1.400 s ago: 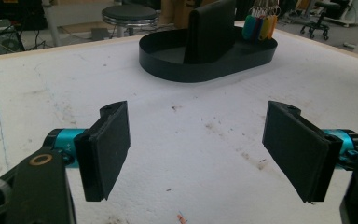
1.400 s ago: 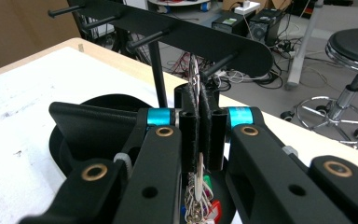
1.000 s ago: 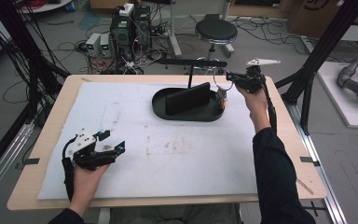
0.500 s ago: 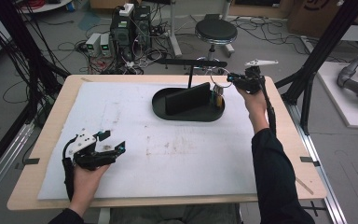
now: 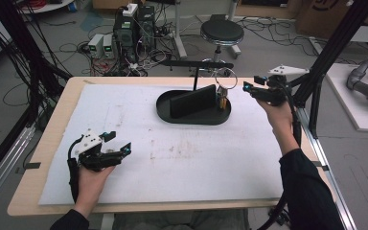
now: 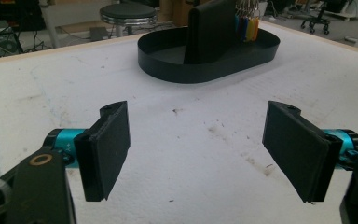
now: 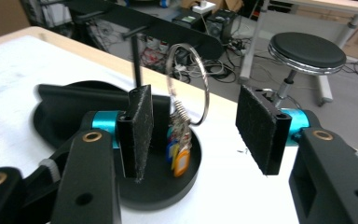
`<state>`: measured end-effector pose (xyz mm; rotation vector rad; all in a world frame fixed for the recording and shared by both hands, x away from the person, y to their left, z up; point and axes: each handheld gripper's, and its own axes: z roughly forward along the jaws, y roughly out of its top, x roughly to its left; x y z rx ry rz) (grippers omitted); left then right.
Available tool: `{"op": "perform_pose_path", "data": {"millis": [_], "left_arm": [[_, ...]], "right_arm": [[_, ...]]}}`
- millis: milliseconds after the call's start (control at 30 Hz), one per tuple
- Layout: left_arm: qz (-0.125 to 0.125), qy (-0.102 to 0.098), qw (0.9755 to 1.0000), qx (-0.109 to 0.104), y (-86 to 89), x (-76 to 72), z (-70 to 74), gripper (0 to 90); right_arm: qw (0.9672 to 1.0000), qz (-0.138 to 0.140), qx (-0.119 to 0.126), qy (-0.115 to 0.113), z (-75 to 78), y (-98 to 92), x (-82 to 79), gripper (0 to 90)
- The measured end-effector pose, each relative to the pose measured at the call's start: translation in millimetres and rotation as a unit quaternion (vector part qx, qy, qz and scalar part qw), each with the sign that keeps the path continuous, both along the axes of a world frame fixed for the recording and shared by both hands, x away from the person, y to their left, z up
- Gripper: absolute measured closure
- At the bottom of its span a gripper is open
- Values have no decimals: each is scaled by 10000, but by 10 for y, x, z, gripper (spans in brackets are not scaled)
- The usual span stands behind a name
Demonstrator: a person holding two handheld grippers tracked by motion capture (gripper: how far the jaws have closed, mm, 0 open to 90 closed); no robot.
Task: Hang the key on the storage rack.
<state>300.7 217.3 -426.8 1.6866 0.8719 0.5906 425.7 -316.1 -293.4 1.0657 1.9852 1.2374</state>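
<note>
The key ring (image 5: 225, 78) hangs from the stand's bar, its coloured tags (image 7: 179, 156) dangling into the far right end of the black tray (image 5: 167, 114). The right gripper (image 5: 247, 87) sits just right of it — jaws just opening, nothing between them. The left gripper (image 5: 124, 149) rests near left, jaws wide and empty.

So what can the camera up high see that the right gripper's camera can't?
The high view takes in the left gripper, the person's sleeves, the computer boxes on the floor and the table's wooden edge. The right gripper view shows the right gripper from close up, its jaws apart with nothing between them, and the coloured tags under the ring. Both show the black oval tray, the key ring and the round stool.
</note>
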Motion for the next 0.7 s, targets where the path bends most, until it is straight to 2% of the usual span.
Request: {"op": "perform_pose_path", "data": {"millis": [33,100,200,267,333,433,500,567,633,700], "left_arm": [[-4,1,10000,1,-9,9,0,233],[-8,2,10000,26,-23,28,2,233],[-20,-21,10000,42,-32,51,15,233],[-6,-52,10000,38,-25,62,32,233],[3,-85,10000,31,-13,71,41,233],[64,-106,9999,49,10,84,32,233],[86,-126,9999,74,32,95,16,231],[90,-179,9997,168,44,94,1,227],[71,-267,9992,272,68,92,-19,228],[86,-299,9988,365,106,94,-31,227]], "right_arm": [[10000,21,30,42,7,-23,-48,427],[9997,44,175,-133,-10,-96,-224,423],[9994,12,312,-135,-79,-190,-410,398],[9989,19,440,-180,-184,-277,-554,387],[9983,33,561,-130,-295,-341,-650,363],[9978,-106,637,-117,-493,-442,-789,315],[9964,-239,796,-154,-644,-509,-880,289],[9959,-323,837,-132,-773,-545,-941,268],[9953,-376,863,-207,-916,-564,-991,263],[9954,-431,840,-136,-1031,-574,-1014,261]]}}
